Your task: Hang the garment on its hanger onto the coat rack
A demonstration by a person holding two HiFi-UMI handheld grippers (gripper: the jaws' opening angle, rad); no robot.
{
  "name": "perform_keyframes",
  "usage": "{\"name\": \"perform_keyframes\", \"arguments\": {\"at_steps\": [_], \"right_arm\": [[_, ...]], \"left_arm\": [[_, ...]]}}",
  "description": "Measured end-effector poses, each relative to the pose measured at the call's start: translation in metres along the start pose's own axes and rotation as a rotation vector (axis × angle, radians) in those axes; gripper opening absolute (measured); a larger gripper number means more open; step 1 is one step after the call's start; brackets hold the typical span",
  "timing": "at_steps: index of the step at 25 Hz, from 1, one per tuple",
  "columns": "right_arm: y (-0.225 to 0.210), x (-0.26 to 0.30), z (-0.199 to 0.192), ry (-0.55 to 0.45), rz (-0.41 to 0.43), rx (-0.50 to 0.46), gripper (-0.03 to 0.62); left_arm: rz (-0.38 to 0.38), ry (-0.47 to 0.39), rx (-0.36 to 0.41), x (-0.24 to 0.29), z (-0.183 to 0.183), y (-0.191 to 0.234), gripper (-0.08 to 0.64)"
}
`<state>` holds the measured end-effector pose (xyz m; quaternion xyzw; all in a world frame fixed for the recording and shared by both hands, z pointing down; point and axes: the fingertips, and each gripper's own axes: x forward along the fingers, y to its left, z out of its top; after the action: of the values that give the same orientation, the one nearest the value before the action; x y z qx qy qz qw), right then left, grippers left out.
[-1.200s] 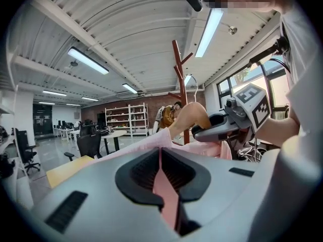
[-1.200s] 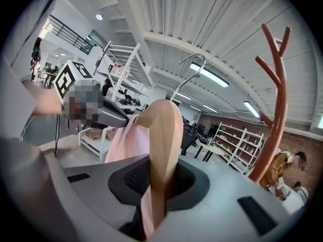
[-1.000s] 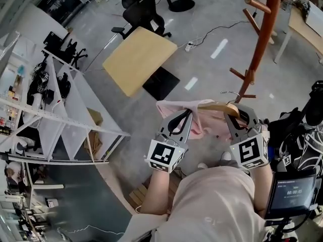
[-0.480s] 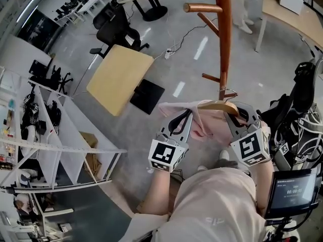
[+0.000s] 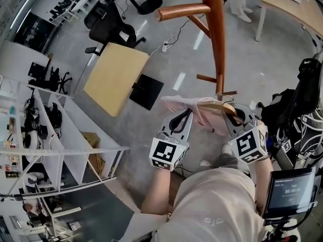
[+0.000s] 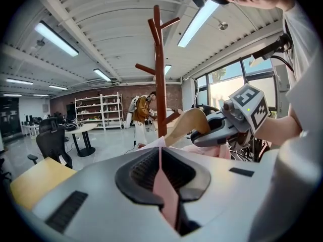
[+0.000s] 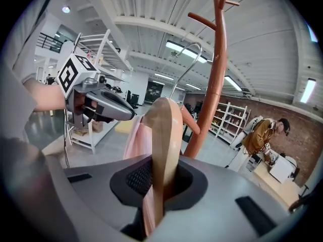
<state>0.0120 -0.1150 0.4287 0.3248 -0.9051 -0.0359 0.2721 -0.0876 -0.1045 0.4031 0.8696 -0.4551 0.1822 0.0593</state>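
Note:
A pink garment (image 5: 187,106) hangs on a wooden hanger (image 5: 218,106) held up between both grippers. My left gripper (image 5: 180,120) is shut on a fold of the pink garment (image 6: 162,178). My right gripper (image 5: 233,116) is shut on the wooden hanger (image 7: 162,150), whose metal hook (image 7: 184,59) rises above it. The brown wooden coat rack (image 5: 216,29) stands right beyond the hanger, its pole (image 7: 212,74) close behind the hook and its pegs (image 5: 182,11) branching out above.
A yellow table (image 5: 117,74) and black office chair (image 5: 110,30) stand to the far left. White shelving (image 5: 65,135) lines the left side. A black bag and gear (image 5: 303,110) sit at the right. A person (image 6: 141,110) stands far off by the rack.
The view has closed in on the coat rack, whose pole and peg now loom larger above the hanger. Both grippers keep their holds.

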Motion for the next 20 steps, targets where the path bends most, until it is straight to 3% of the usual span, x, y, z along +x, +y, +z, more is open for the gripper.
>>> {"name": "perform_keyframes", "arguments": {"at_steps": [10, 20], "right_arm": [[-0.004, 0.034, -0.025, 0.002, 0.053, 0.068, 0.026], [-0.002, 0.055, -0.045, 0.061, 0.091, 0.042, 0.023]], "left_arm": [[-0.021, 0.06, -0.001, 0.031, -0.013, 0.0, 0.006], [-0.018, 0.082, -0.025, 0.048, -0.021, 0.003, 0.006]]}}
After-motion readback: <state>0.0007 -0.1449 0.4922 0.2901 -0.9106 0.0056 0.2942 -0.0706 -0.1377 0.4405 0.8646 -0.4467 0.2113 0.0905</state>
